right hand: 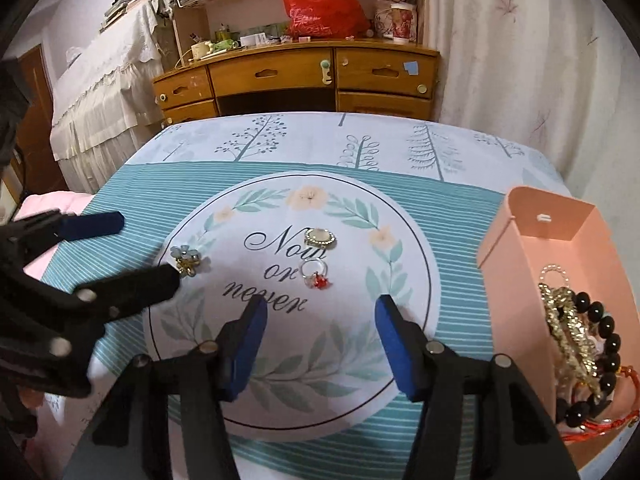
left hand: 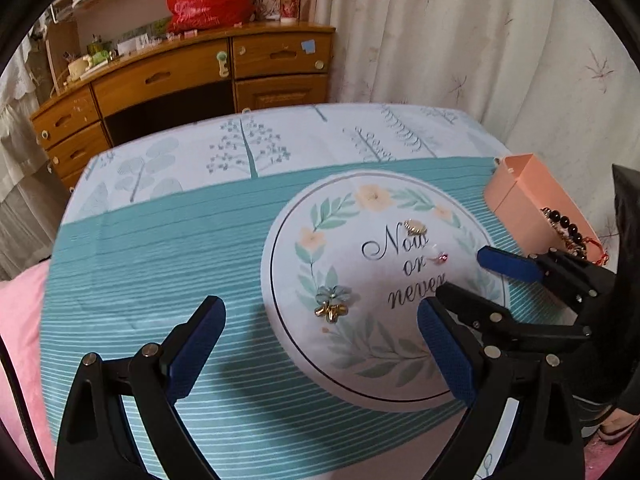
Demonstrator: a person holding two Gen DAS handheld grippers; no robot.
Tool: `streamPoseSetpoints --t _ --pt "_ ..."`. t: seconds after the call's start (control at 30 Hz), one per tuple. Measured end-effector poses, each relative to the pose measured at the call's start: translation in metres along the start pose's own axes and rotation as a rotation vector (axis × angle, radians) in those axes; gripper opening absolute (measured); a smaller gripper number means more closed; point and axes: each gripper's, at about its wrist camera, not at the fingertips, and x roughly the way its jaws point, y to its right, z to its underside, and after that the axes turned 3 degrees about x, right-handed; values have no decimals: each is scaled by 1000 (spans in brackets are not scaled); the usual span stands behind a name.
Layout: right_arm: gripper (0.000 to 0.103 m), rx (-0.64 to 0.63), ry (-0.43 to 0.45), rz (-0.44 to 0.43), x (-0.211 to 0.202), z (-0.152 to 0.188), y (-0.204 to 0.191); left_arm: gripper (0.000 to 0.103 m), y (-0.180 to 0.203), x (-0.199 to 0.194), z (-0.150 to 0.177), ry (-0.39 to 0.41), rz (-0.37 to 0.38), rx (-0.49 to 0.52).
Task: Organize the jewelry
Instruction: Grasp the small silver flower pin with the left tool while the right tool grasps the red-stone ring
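Three small pieces lie on the round printed patch of the cloth: a blue flower piece with gold petals, a round gold-rimmed piece, and a clear ring with a red stone. A pink box at the right holds black bead bracelets, gold chains and a red cord. My left gripper is open and empty, just near of the flower piece. My right gripper is open and empty, near of the ring.
The table wears a teal striped cloth with tree prints. A wooden desk with a red bag stands behind. A curtain hangs at the right. A pink cushion lies at the left.
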Motion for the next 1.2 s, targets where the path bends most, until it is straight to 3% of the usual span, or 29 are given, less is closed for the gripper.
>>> streamPoseSetpoints --t 0.2,0.4,0.53,0.6,0.8,1.07,1.2 --pt "41 22 -3 21 5 -6 2 96 1 10 4 -5 -17 9" --pt "36 -10 -8 40 10 -11 -3 94 4 16 3 2 -67 39" --pt "30 -48 -11 58 15 -15 -9 86 3 23 5 -13 -77 34" --pt "21 -69 -11 45 16 -16 -13 83 3 25 6 -8 -80 32" --pt "8 -113 -12 31 16 -15 -21 66 9 27 6 25 -71 50" --pt "8 -138 -12 30 13 -11 -23 18 14 23 6 45 -66 54" --pt "8 -136 -15 26 12 -10 -22 18 12 21 7 46 -60 48"
